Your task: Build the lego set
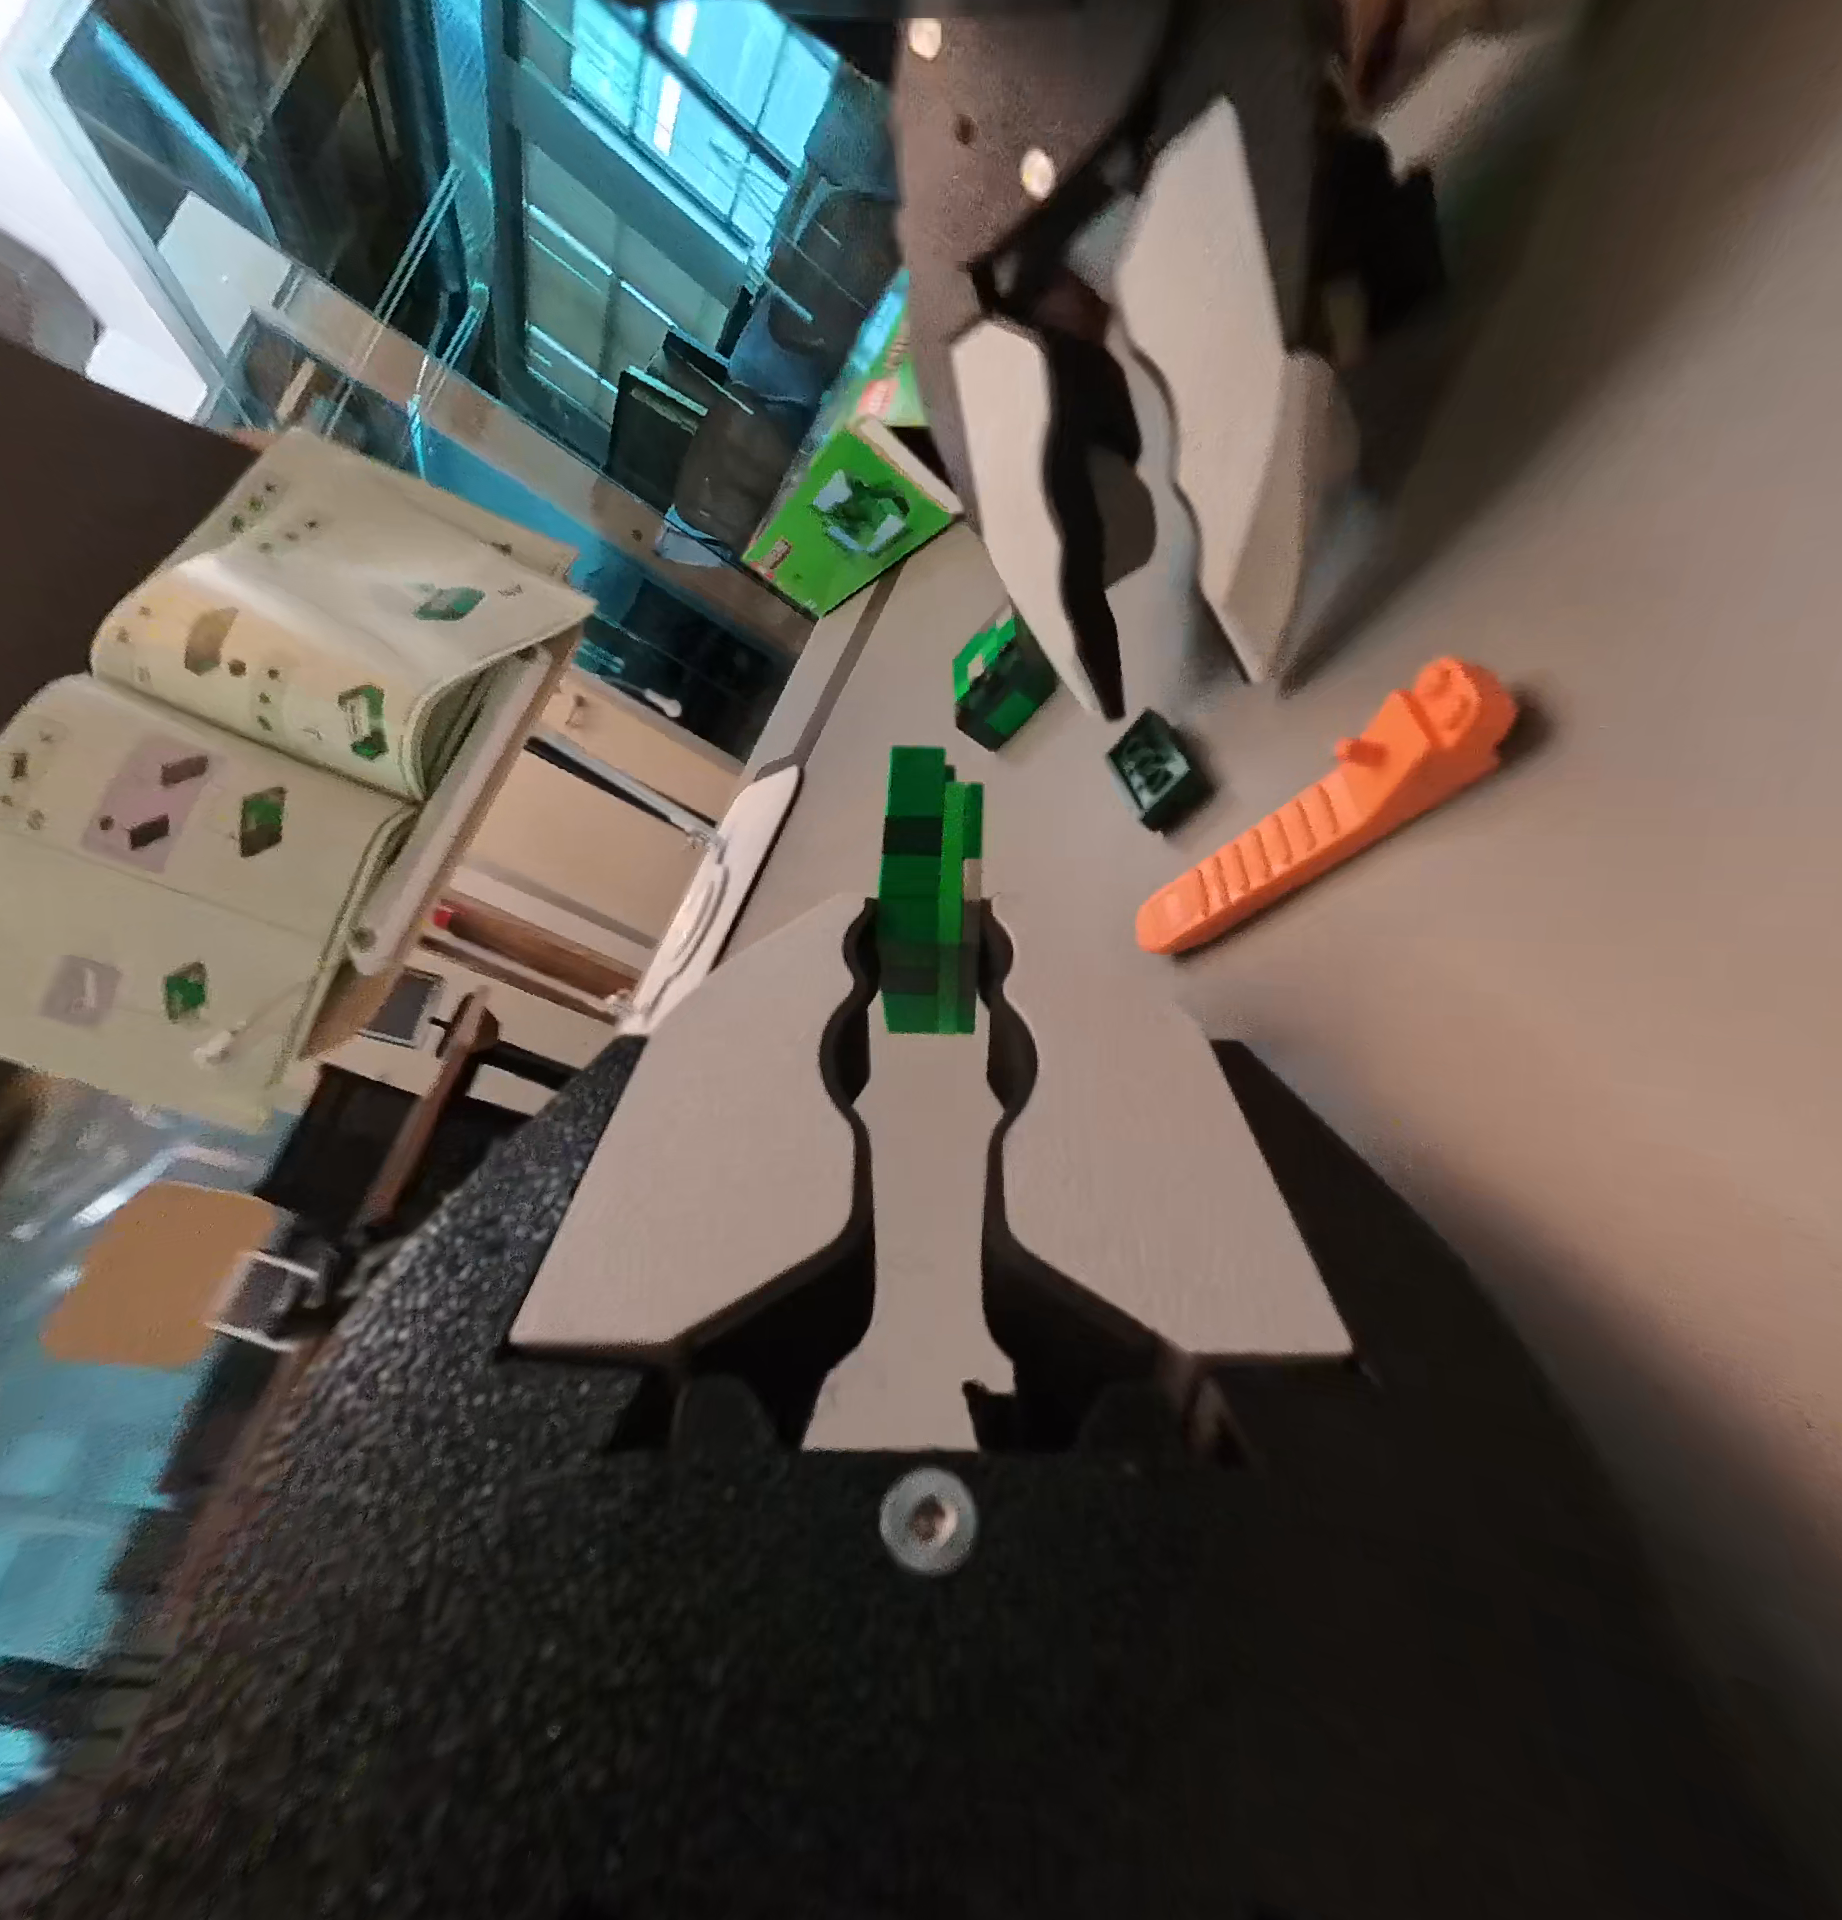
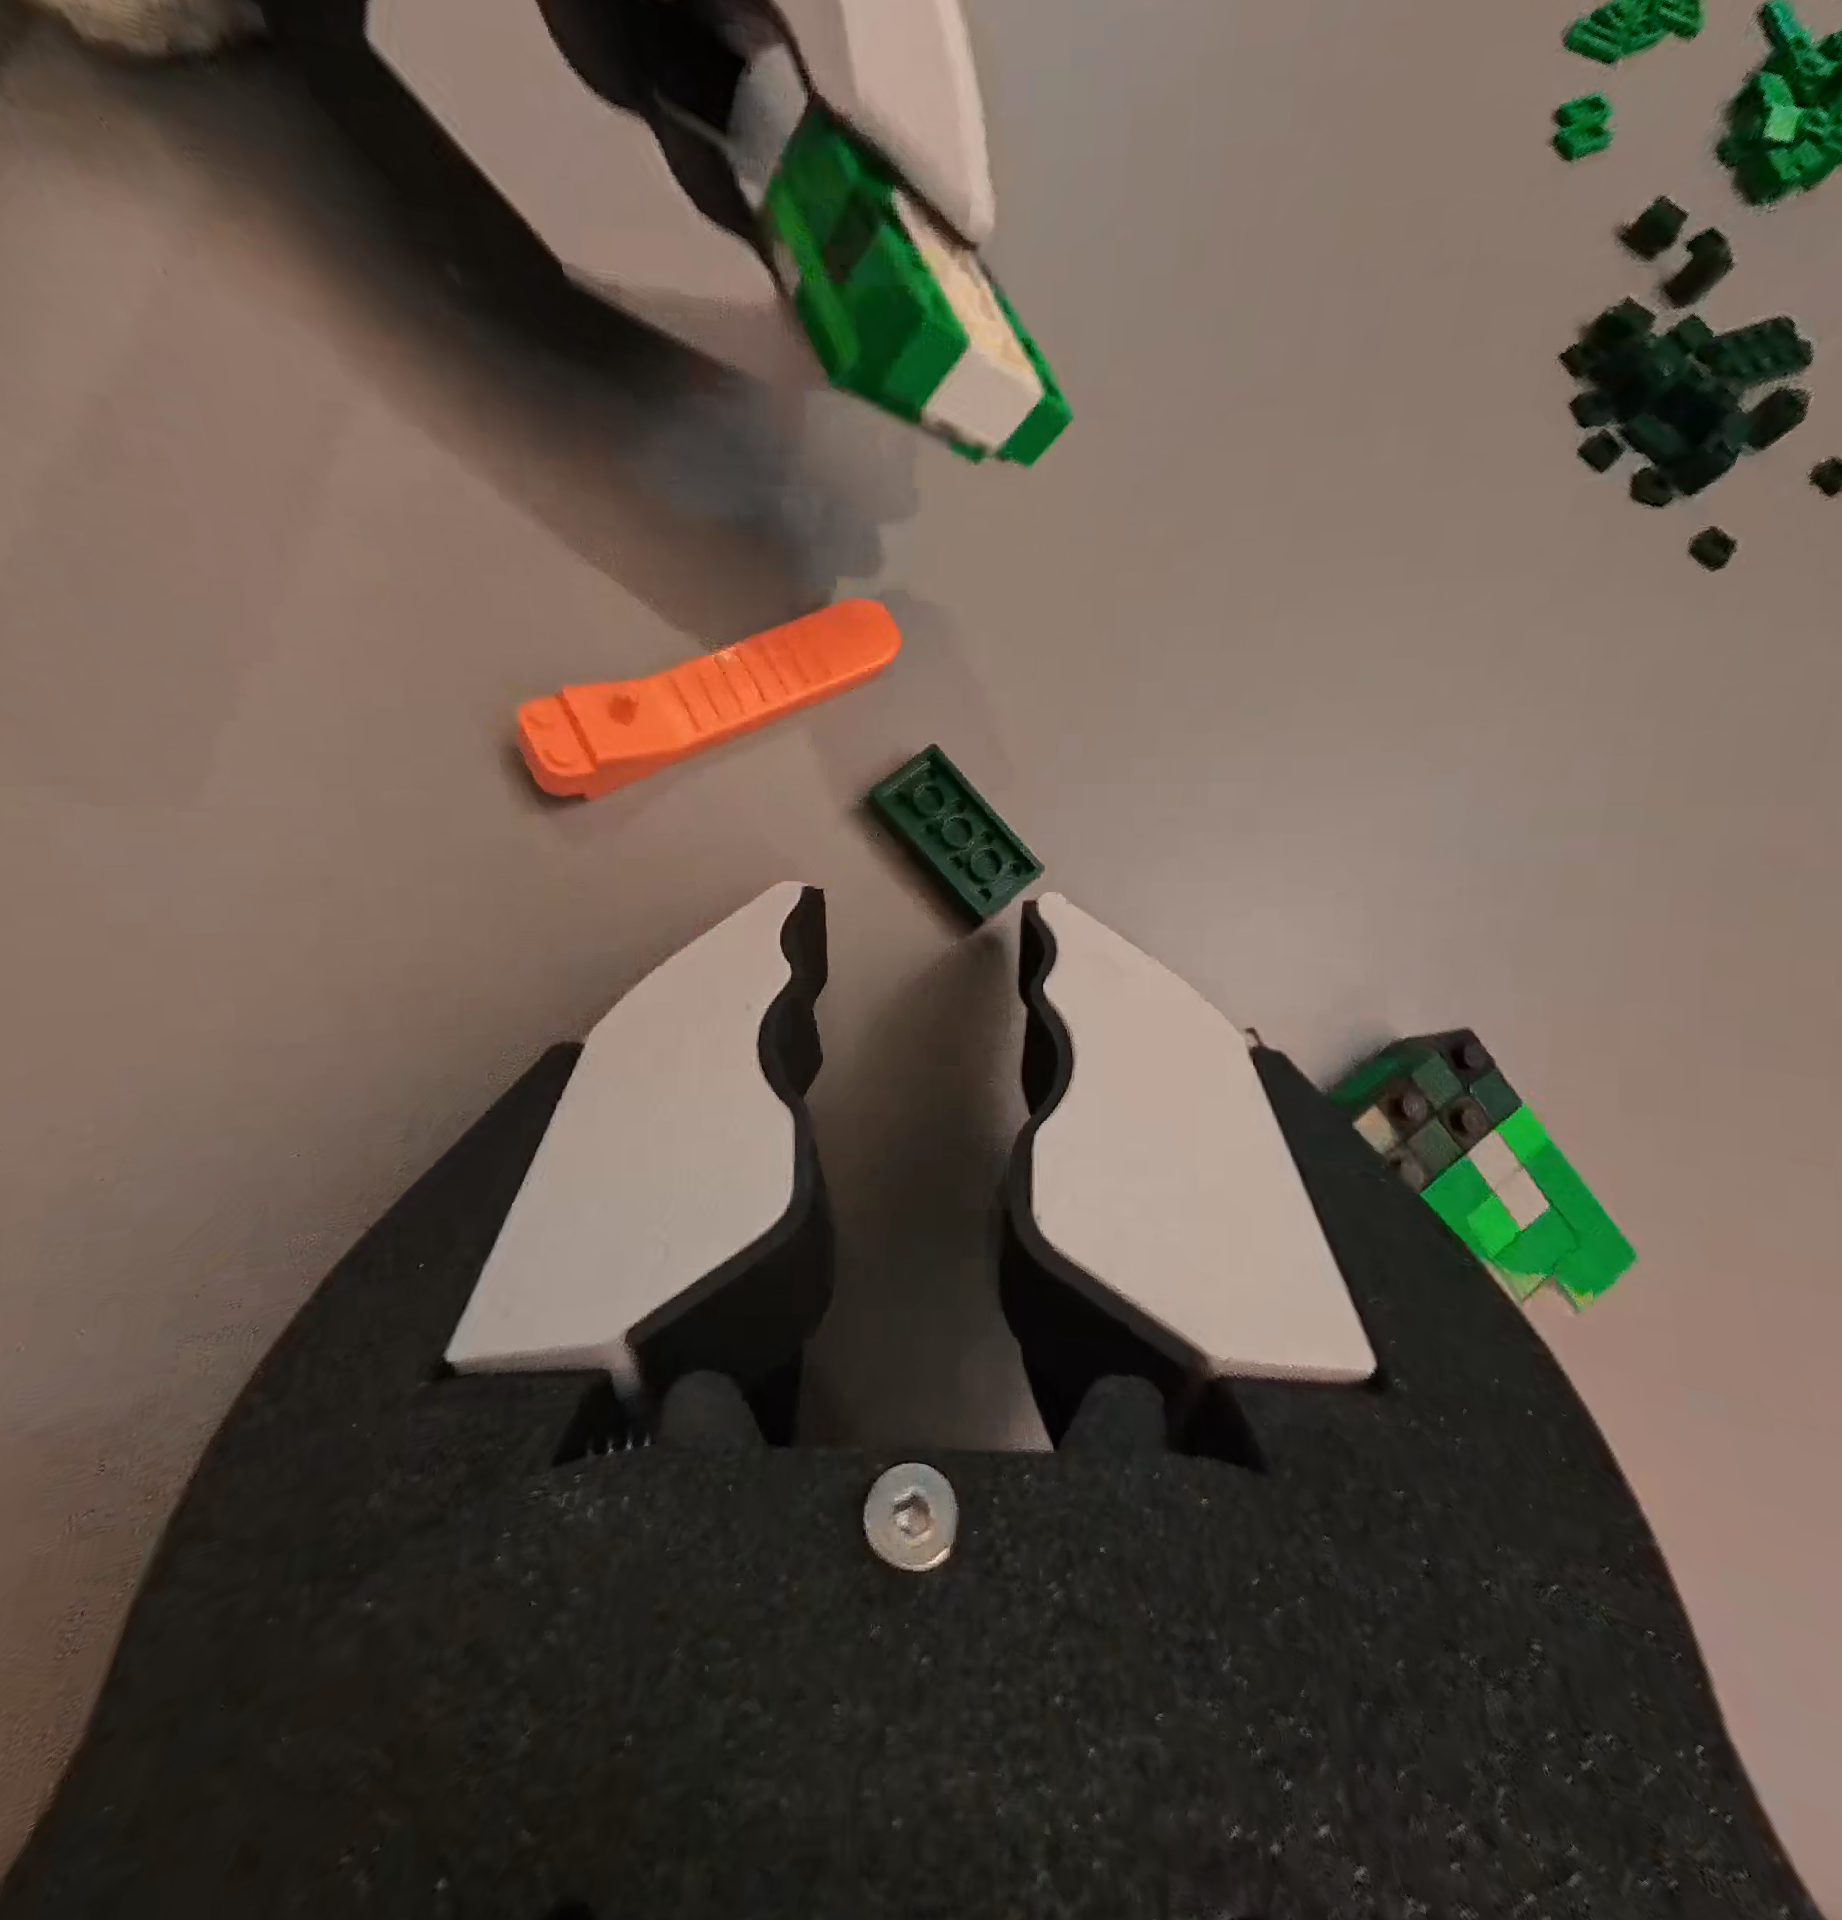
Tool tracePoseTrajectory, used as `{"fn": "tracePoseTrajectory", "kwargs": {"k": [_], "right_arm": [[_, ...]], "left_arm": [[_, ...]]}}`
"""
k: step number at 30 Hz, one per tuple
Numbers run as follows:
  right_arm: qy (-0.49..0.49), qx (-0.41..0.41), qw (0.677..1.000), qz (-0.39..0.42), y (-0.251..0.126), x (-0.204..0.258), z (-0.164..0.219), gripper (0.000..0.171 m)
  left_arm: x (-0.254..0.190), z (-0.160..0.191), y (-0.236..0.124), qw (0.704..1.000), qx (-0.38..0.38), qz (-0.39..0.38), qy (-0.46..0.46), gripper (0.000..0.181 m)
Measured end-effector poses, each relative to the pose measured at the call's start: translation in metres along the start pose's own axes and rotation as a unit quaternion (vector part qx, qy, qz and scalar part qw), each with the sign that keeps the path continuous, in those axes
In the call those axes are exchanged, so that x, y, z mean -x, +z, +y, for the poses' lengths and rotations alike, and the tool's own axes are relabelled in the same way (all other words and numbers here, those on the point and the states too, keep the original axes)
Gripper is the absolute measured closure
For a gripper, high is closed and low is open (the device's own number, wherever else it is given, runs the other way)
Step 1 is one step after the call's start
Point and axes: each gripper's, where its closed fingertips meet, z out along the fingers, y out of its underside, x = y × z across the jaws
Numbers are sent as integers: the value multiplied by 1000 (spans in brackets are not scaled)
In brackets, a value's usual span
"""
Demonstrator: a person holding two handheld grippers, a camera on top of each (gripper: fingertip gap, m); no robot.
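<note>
My left gripper is shut on a green brick assembly and holds it above the grey table; the assembly also shows in the right wrist view. My right gripper is open and empty, just above a dark green plate that lies underside up on the table. In the left wrist view the right gripper hangs over that plate. A second green and dark green built block sits by my right finger, also seen in the left wrist view.
An orange brick separator lies left of the plate, also in the left wrist view. Loose dark green bricks and bright green bricks lie far right. An open instruction booklet and a green box stand beyond.
</note>
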Motion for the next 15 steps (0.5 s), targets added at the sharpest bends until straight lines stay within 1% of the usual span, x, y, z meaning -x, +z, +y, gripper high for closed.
{"fn": "tracePoseTrajectory", "kwargs": {"k": [3, 6, 8, 10, 12, 15], "right_arm": [[-23, -13, 999, 20, 0, -6, -9, 130], [-60, -92, 993, 35, -10, -1, -40, 129], [-51, -160, 986, 17, -20, 7, -64, 130], [-19, -203, 979, -18, -27, 13, -78, 131], [-7, -216, 975, -59, -30, 22, -84, 136], [-10, -220, 971, -90, -31, 30, -85, 147]], "left_arm": [[8, -3, -4, 996, -4, 11, -93, 163], [-1, -13, -6, 977, -5, 77, -199, 163], [-10, -26, -7, 957, -19, 131, -257, 163], [-18, -38, -9, 937, -29, 178, -298, 163], [-23, -46, -9, 921, -35, 212, -325, 163], [-24, -50, -11, 901, -40, 238, -361, 163]]}}
